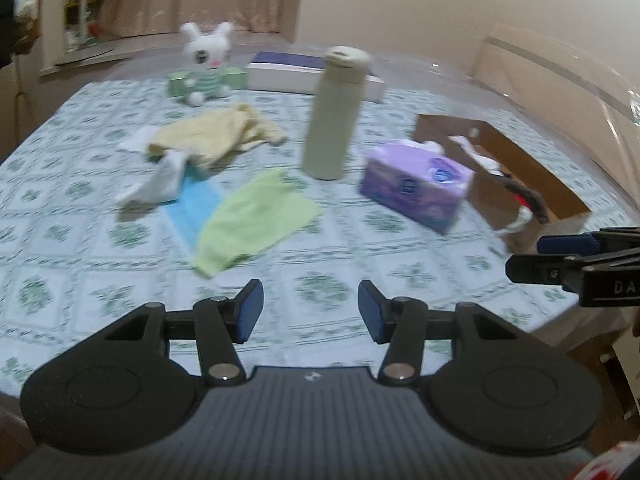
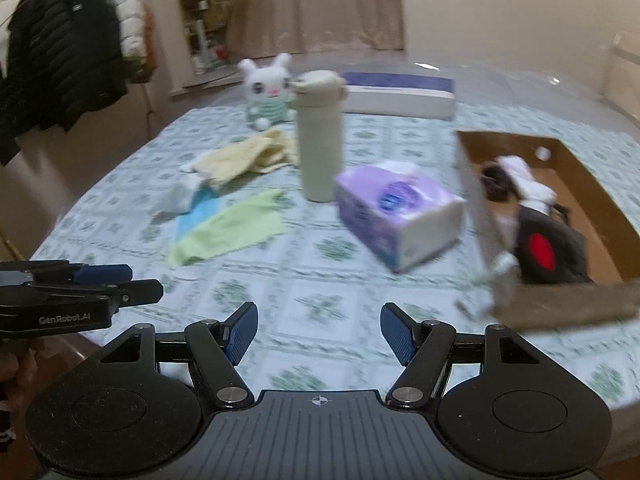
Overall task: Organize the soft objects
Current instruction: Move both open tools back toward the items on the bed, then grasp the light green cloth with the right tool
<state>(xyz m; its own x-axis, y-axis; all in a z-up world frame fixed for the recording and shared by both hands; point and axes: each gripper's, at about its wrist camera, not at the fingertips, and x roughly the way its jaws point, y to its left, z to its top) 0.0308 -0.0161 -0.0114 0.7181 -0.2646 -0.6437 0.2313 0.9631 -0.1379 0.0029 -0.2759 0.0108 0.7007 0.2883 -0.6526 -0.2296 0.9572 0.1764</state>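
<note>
On the patterned tablecloth lie a green cloth (image 1: pixel 256 220) (image 2: pixel 236 228), a blue cloth (image 1: pixel 196 208) (image 2: pixel 198 208) partly under it, a crumpled white cloth (image 1: pixel 160 184) (image 2: pixel 180 196) and a yellow cloth (image 1: pixel 216 136) (image 2: pixel 244 160). A white plush rabbit (image 1: pixel 206 64) (image 2: pixel 268 88) sits at the far side. A brown cardboard box (image 1: pixel 532 176) (image 2: pixel 576 168) at the right holds dark, red and white soft items. My left gripper (image 1: pixel 310 312) hovers open and empty over the near table. My right gripper (image 2: pixel 318 332) is likewise open and empty, near the box's corner.
A tall cream bottle (image 1: pixel 336 116) (image 2: pixel 320 136) stands mid-table beside a purple tissue box (image 1: pixel 416 188) (image 2: pixel 396 216). A flat white and blue box (image 1: pixel 304 74) (image 2: pixel 400 94) lies at the back. Dark and white coats (image 2: pixel 68 44) hang at the left. The picture is blurred.
</note>
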